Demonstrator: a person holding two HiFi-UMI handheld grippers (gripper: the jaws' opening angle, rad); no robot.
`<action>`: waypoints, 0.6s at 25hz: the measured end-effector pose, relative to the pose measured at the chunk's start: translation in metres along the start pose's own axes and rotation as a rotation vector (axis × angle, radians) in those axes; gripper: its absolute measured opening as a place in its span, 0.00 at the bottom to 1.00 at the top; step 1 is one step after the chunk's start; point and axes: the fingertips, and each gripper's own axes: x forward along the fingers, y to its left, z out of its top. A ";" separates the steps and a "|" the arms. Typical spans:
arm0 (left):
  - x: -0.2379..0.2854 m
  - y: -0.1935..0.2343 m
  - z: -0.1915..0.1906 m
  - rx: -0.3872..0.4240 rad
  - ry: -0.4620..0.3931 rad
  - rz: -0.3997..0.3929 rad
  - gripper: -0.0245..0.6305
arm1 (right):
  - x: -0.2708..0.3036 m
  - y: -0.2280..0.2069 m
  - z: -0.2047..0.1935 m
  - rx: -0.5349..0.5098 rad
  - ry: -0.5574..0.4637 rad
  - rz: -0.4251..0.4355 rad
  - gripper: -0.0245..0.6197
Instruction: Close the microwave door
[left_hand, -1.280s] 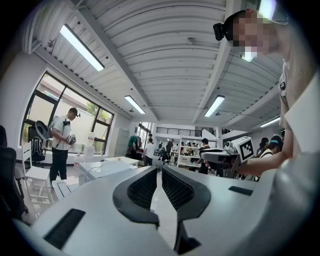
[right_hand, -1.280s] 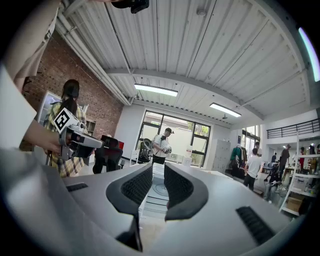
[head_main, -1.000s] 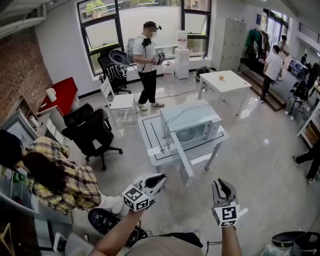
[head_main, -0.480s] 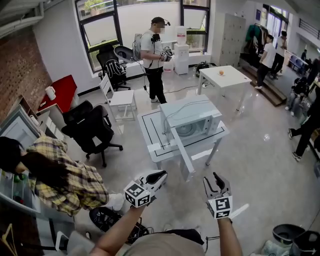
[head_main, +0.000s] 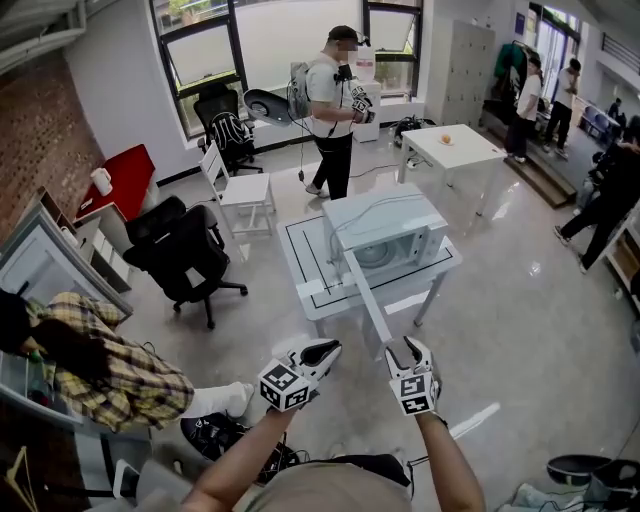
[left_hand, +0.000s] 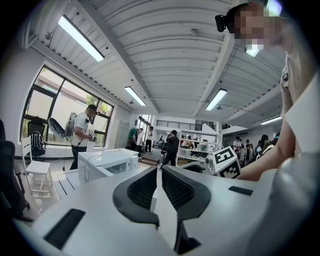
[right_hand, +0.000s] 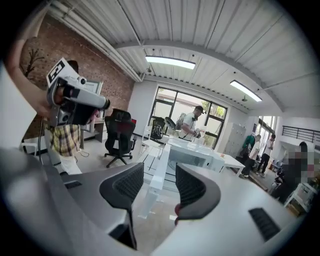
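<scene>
Microwave door (head_main: 368, 295) swung wide open, jutting from the front of the white microwave (head_main: 385, 232) toward 6 o'clock in the head view, seen almost edge-on. Microwave set on a white table (head_main: 305, 287) marked with black lines, out in the middle of the floor, at 12 o'clock from both grippers.

Right gripper (head_main: 408, 347) low in the head view, at about 5 o'clock from the door's free end and near it; touching or not, impossible to judge from above. Jaws wide apart, having just been opening. In the right gripper view, door (right_hand: 159, 172) framed edge-on in the gap between the two pads, neither pad pressing on it, nothing gripped. Body of the microwave beyond, toward 1 o'clock.

Left gripper (head_main: 325, 350) at 9 o'clock from the right one, near it. Jaws drawn together with only a thin slit left, holding nothing. In the left gripper view, microwave off at 10 o'clock from the jaw tips, right gripper showing at 3 o'clock.

Around the table: standing person (head_main: 335, 95) at 12 o'clock, black office chair (head_main: 185, 250) at 9 o'clock, seated person (head_main: 120, 375) in a plaid shirt at 8 o'clock, small white table (head_main: 455, 148) at 1 o'clock.
</scene>
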 end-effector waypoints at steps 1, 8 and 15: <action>0.001 0.000 -0.003 0.001 0.005 -0.001 0.07 | 0.008 0.003 -0.009 -0.013 0.026 0.003 0.33; 0.008 0.000 -0.013 0.010 0.028 -0.006 0.07 | 0.043 0.016 -0.044 -0.070 0.119 0.001 0.33; 0.019 0.009 -0.024 -0.002 0.048 0.000 0.07 | 0.070 0.012 -0.062 -0.080 0.170 -0.032 0.33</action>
